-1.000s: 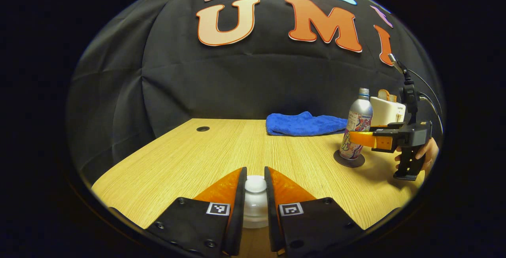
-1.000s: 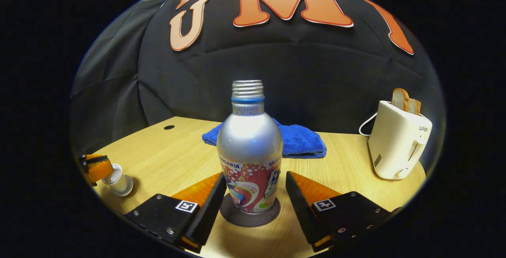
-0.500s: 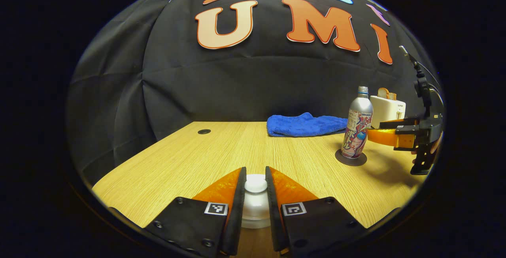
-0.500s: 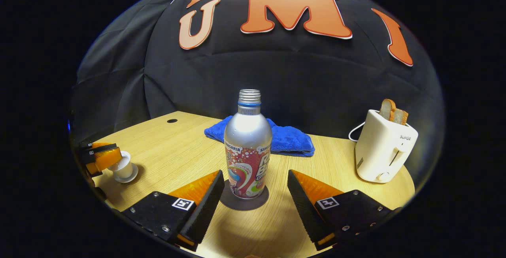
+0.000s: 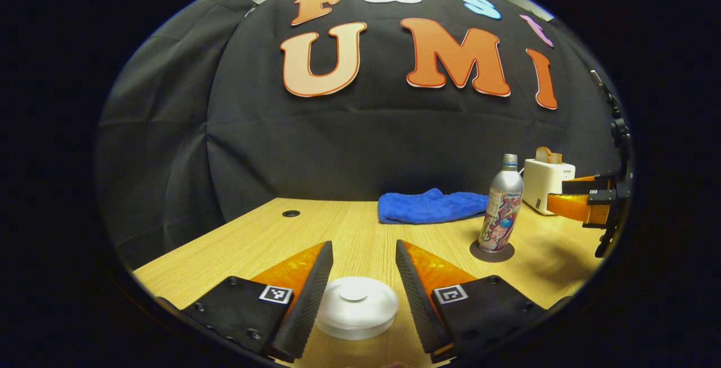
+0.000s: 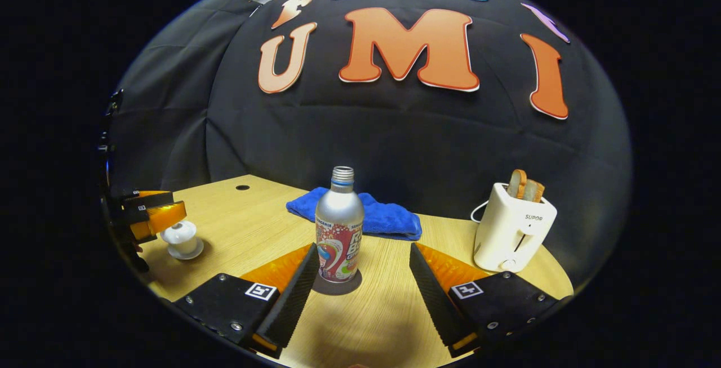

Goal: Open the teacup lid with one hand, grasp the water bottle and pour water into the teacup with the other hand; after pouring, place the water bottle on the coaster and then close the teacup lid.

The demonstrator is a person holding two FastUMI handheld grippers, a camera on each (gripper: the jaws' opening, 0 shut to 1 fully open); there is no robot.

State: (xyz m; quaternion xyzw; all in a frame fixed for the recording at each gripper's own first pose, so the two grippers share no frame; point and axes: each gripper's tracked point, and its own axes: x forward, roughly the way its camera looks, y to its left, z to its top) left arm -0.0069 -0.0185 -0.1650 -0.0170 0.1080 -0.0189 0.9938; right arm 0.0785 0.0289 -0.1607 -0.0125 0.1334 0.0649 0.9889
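Standing open: both grippers clear of teacup and bottle

Spanning the scene is a wooden table [image 6: 248, 227], with a folded blue towel [image 6: 383, 218] lying toward its back edge. Right of the towel stands a white toaster [image 6: 510, 227] with bread slices in its slots. The water bottle [image 6: 338, 227] stands upright on a dark round coaster [image 6: 338, 288], in front of the towel and left of the toaster; its threaded neck is uncapped. The white teacup [image 6: 181, 238] sits on its saucer well to the left of the bottle, its knobbed lid [image 5: 356, 305] seated on top.

Right gripper [image 6: 360, 275]: fingers spread wide, set back from the bottle, which shows between them and beyond the tips with no contact. It shows side-on at the right edge of the left gripper view [image 5: 583, 205].

Left gripper [image 5: 363, 278]: fingers parted on either side of the teacup lid, gaps visible on both sides, nothing held. In the right gripper view it sits just beside the teacup [image 6: 149, 216]
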